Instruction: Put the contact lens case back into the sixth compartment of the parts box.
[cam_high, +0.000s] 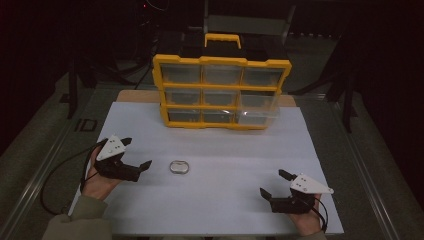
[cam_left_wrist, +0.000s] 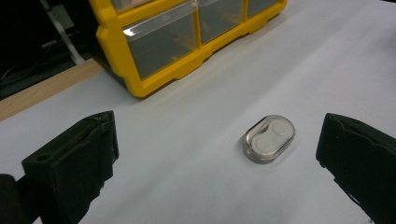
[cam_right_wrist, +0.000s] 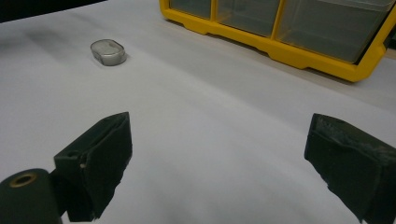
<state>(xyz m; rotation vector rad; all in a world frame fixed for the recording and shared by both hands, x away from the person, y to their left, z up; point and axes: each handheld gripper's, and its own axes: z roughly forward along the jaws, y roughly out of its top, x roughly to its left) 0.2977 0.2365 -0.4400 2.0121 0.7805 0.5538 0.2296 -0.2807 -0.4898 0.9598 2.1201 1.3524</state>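
Contact-lens case (cam_high: 179, 167) lies flat on the white sheet (cam_high: 225, 200), near the left gripper (cam_high: 136, 154).
Small, light, hard and likely slippery; grip across its 2 long sides. Both grippers gape empty, the right gripper (cam_high: 273, 183) well apart; the yellow drawer organizer (cam_high: 220, 92) stands far.

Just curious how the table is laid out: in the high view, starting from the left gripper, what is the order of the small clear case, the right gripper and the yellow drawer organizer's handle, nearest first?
From the left gripper:
1. Small clear case, just beside its open jaws.
2. Yellow handle, atop the organizer at the far edge.
3. Right gripper, across the white sheet, near edge.
The last two are close to call.
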